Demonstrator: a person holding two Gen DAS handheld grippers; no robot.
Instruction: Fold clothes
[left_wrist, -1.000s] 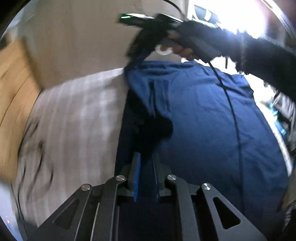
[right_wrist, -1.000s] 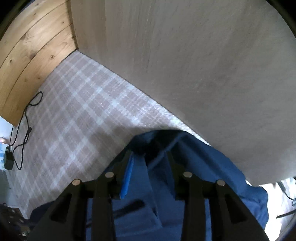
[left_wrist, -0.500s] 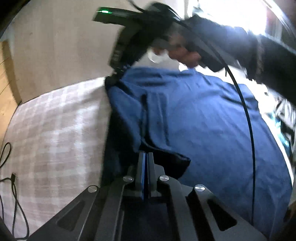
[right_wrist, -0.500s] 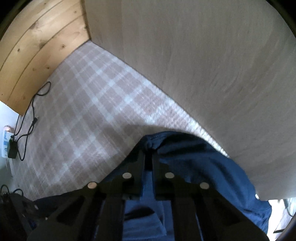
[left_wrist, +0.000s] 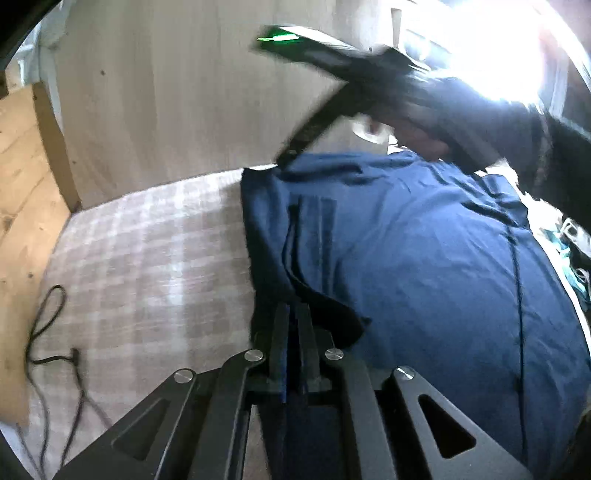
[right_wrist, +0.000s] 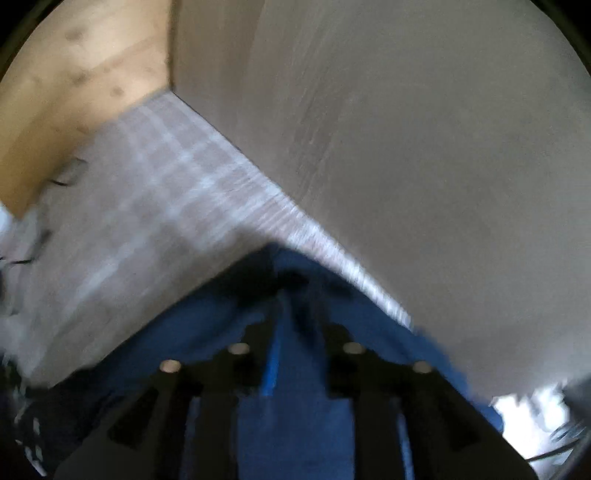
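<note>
Checked bedding (left_wrist: 147, 258) lies bare beside blue garment (left_wrist: 424, 266); left fingers (left_wrist: 293, 325) clamp its edge, right fingers (right_wrist: 299, 328) apart.

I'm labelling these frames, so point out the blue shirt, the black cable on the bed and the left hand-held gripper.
blue shirt (left_wrist: 424, 258): left wrist view, flat middle of the fabric.
black cable (left_wrist: 40, 332): left wrist view, loop lying on the checked cover.
left hand-held gripper (left_wrist: 293, 314): left wrist view, between its fingertips, closed on the shirt's edge.

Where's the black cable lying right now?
In the left wrist view the black cable lies at the far left on the checked bed cover, beside the wooden board, well clear of the blue garment.
</note>
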